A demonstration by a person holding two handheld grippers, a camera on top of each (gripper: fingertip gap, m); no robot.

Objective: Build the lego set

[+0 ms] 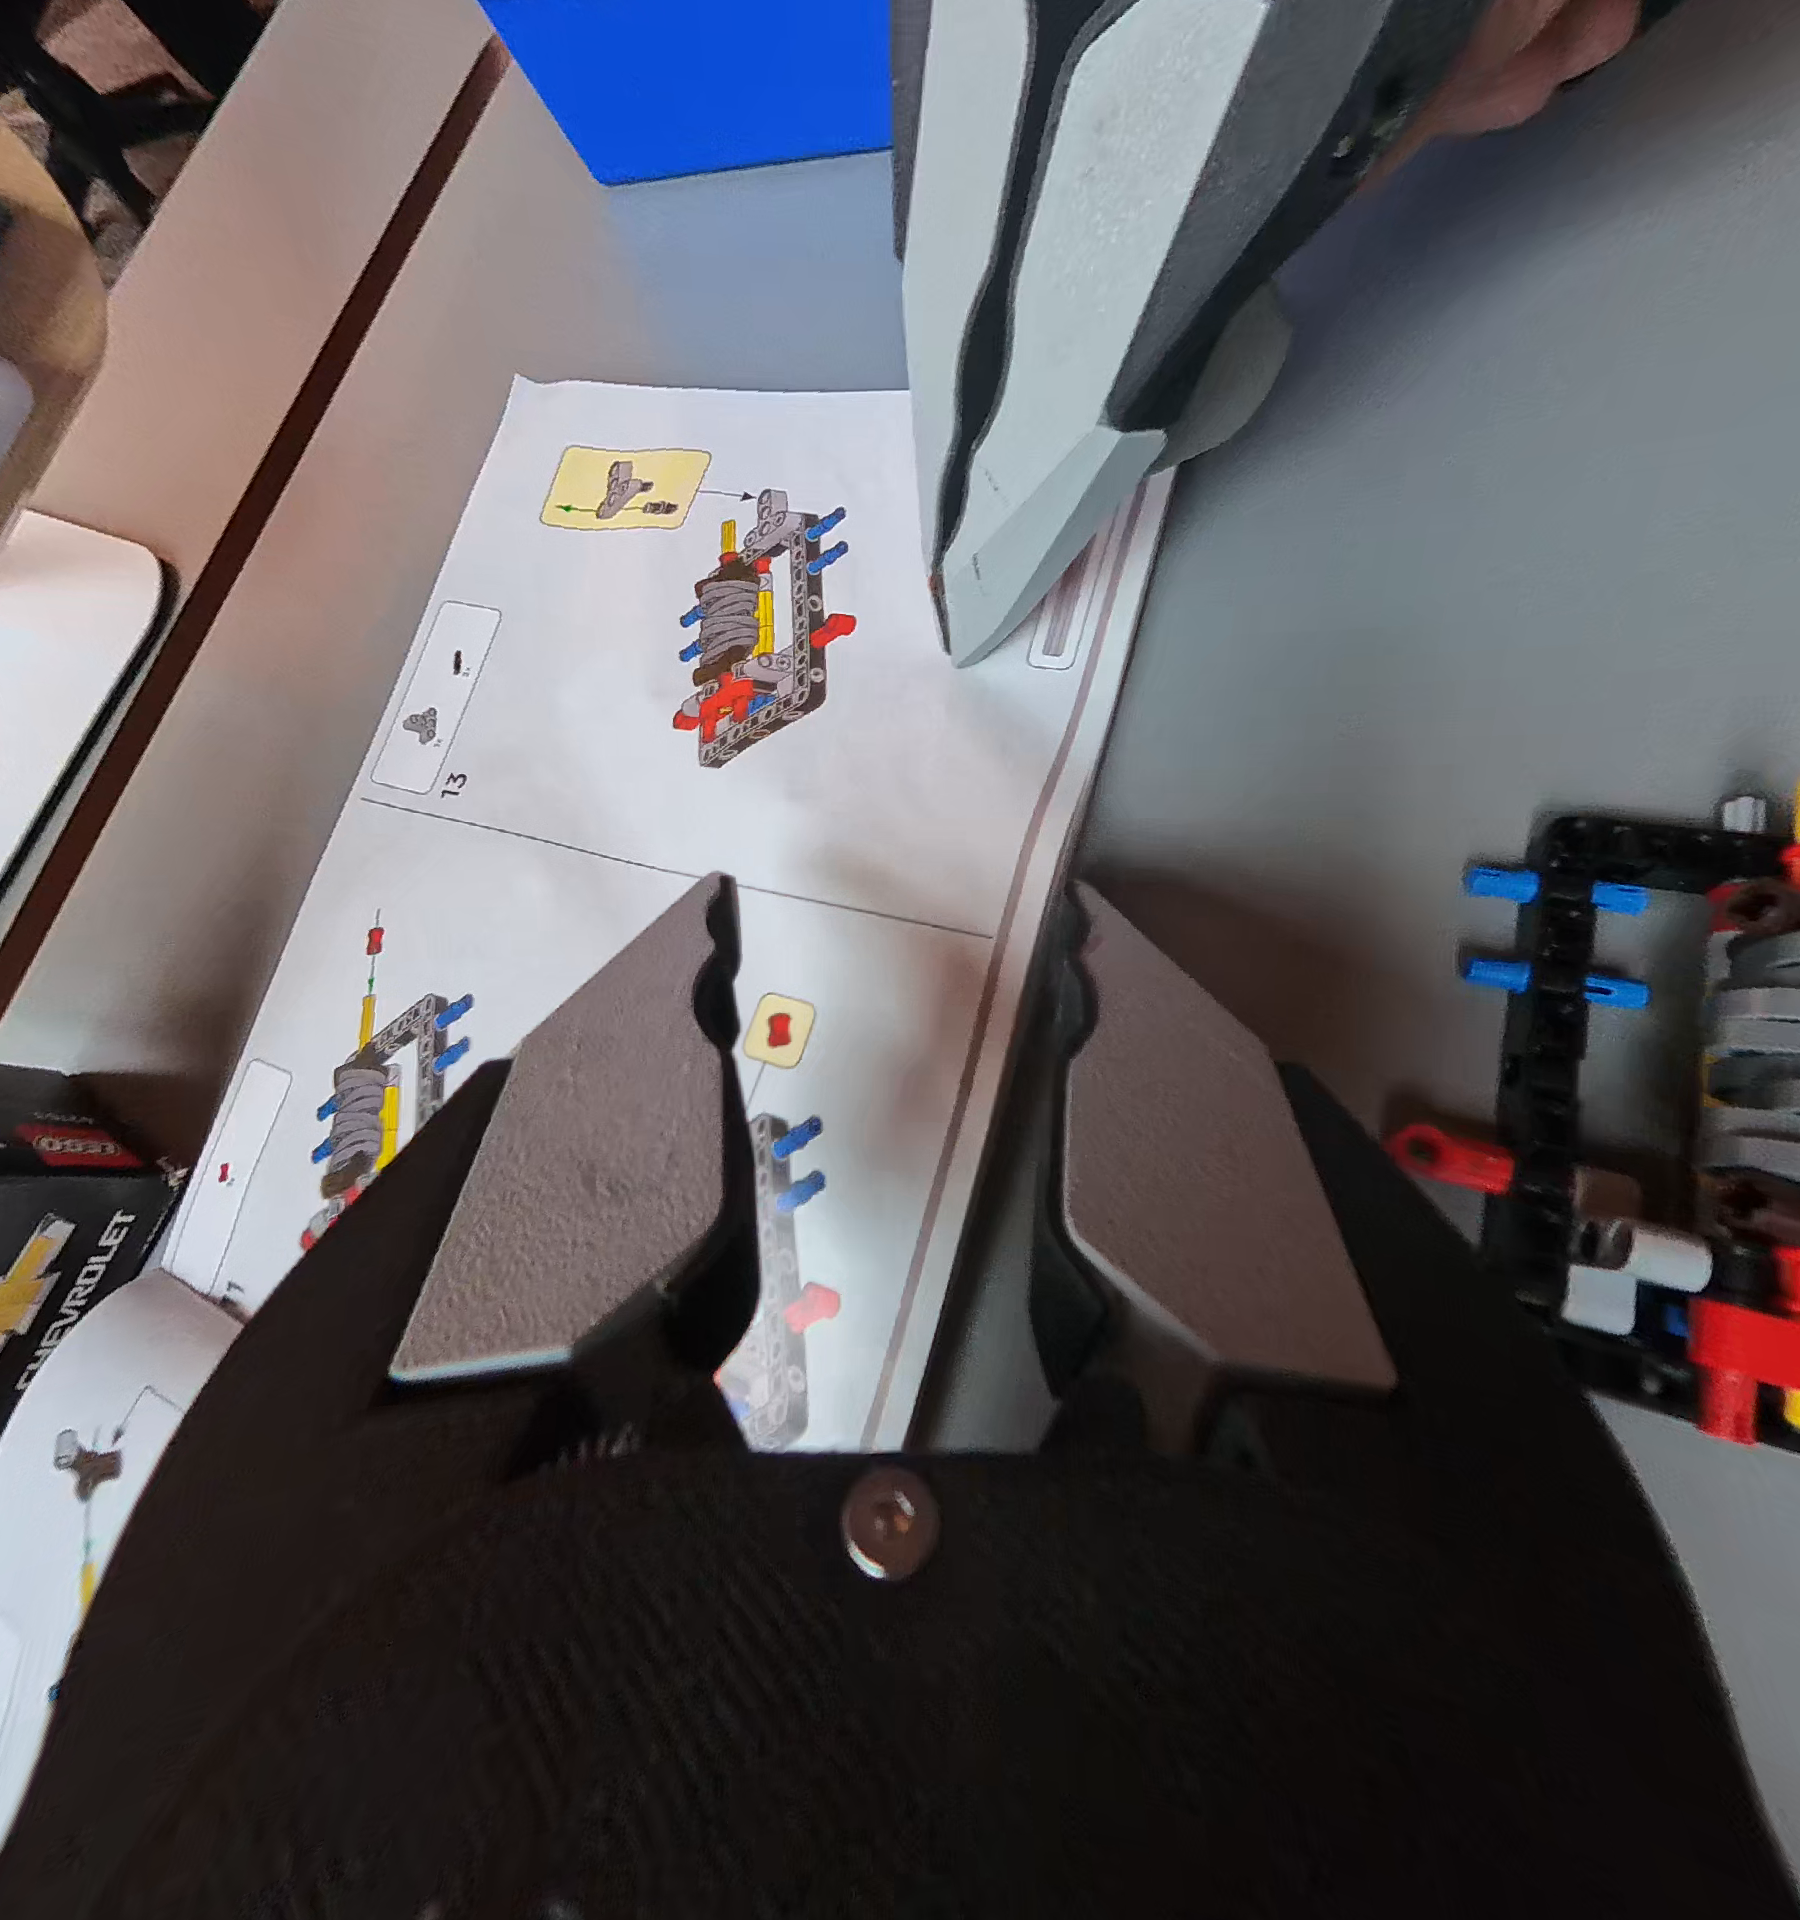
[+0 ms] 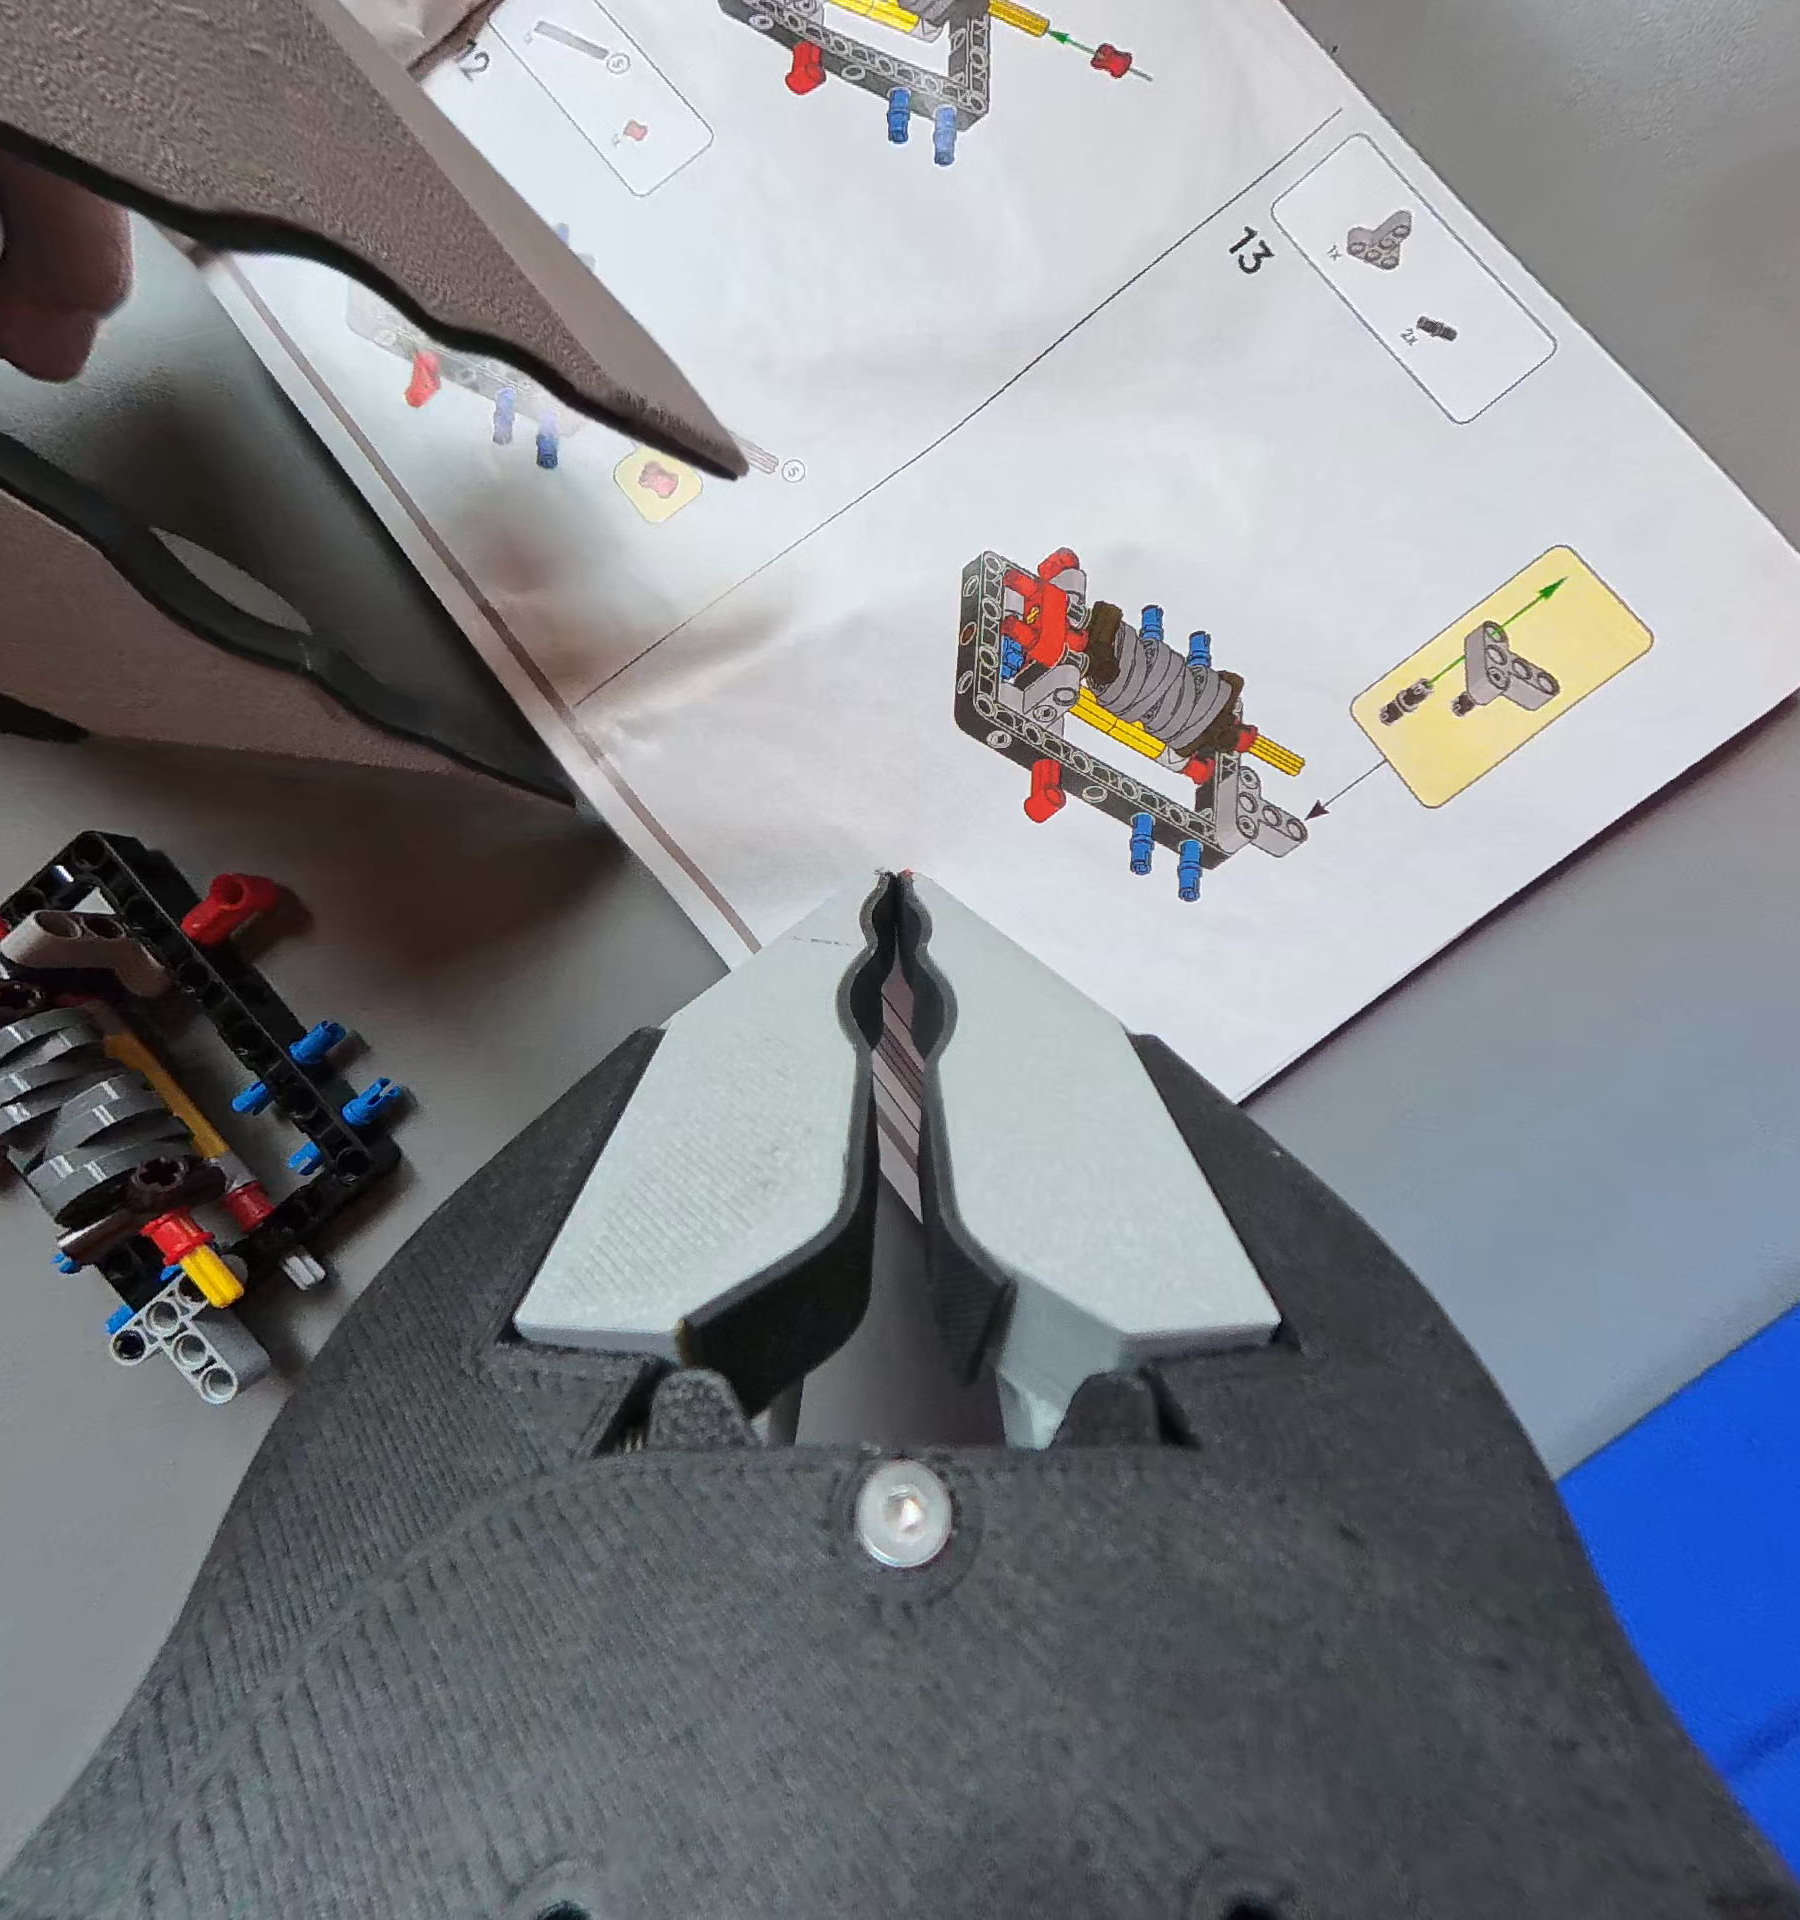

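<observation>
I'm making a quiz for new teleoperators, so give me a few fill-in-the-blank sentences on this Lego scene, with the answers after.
1. The right gripper is shut on the edge of the ____ booklet.
2. The left gripper hovers over that booklet with its jaws ____.
3. The partly built model lies on the ____ table, held by neither gripper.
4. The pins sticking out of the model's black frame are ____.

Answers: instruction; open; grey; blue

Your black-framed lego assembly with grey coils lies flat at nine o'clock; the open instruction booklet spreads toward one.
</observation>
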